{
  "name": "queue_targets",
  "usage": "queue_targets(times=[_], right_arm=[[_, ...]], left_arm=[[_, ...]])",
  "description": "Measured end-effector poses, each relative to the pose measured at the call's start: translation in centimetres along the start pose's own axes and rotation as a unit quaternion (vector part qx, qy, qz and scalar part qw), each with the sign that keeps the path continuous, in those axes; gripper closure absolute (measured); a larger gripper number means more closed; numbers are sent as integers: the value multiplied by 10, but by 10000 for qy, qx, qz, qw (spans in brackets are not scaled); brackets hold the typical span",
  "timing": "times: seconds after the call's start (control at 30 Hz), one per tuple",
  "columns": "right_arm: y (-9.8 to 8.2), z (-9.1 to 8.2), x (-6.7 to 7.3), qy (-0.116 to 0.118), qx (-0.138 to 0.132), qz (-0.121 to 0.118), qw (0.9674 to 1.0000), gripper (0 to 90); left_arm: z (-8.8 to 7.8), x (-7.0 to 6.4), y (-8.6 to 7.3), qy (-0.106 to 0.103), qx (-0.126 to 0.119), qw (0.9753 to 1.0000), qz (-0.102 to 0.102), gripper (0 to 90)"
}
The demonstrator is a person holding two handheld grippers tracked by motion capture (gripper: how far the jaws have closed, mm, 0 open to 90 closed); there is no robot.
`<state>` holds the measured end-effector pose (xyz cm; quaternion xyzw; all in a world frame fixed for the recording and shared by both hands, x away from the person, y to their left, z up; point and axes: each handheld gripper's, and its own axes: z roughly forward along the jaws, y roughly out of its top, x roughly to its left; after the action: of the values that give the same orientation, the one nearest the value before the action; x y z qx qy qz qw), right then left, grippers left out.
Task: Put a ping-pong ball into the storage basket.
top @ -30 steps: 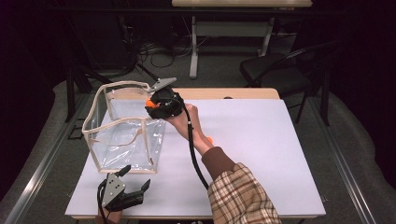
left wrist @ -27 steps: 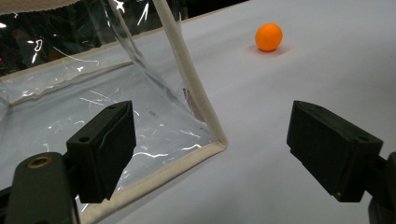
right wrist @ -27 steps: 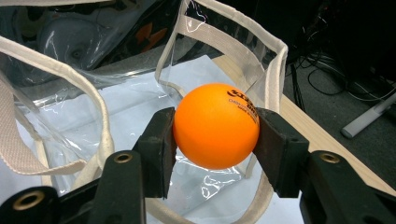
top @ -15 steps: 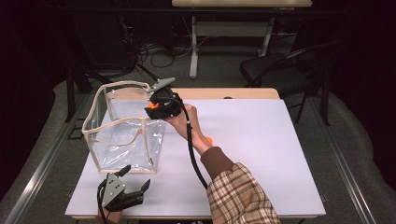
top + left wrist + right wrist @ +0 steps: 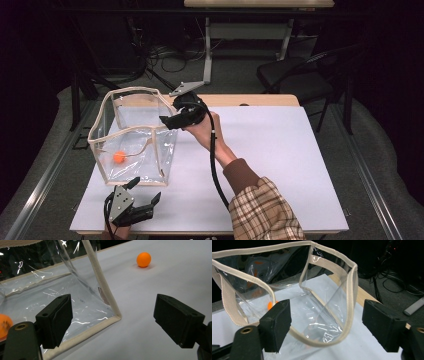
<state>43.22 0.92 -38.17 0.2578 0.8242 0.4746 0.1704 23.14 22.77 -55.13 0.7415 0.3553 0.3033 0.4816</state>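
Observation:
A clear plastic bag (image 5: pixel 132 137) with beige trim stands open on the left of the white table (image 5: pixel 280 165). An orange ball (image 5: pixel 119 157) lies on the bag's bottom, also seen as the ball (image 5: pixel 270 305) through the wall. My right gripper (image 5: pixel 167 121) hovers at the bag's right rim (image 5: pixel 350 290); its jaws have just been opening and nothing is between them. My left gripper (image 5: pixel 146 189) rests open at the table's front left, facing the bag's near corner (image 5: pixel 100 285). A second orange ball (image 5: pixel 143 259) lies on the bare table beyond that corner.
The table's wooden far edge (image 5: pixel 260 100) runs behind the bag. A chair (image 5: pixel 295 80) and cables (image 5: pixel 165 55) stand on the floor beyond. White tabletop stretches to the right of the forearm (image 5: pixel 225 160).
The orange ball that sat in my right gripper's jaws has dropped into the bag and now lies on its bottom. The right jaws have opened. The left gripper has not moved.

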Motion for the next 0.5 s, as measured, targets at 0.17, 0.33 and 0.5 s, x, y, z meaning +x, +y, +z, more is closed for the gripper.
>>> queue_targets(times=[0.17,0.33,0.5], right_arm=[[-8,-14,-5,33,1,6,10000,169],[-19,-28,-8,19,-29,11,10000,148],[-29,-40,-12,35,8,85,10000,126]], left_arm=[[1,-1,0,-8,0,10000,7,158],[1,-1,0,-9,3,10000,-6,158],[1,-1,0,-6,19,10000,27,158]])
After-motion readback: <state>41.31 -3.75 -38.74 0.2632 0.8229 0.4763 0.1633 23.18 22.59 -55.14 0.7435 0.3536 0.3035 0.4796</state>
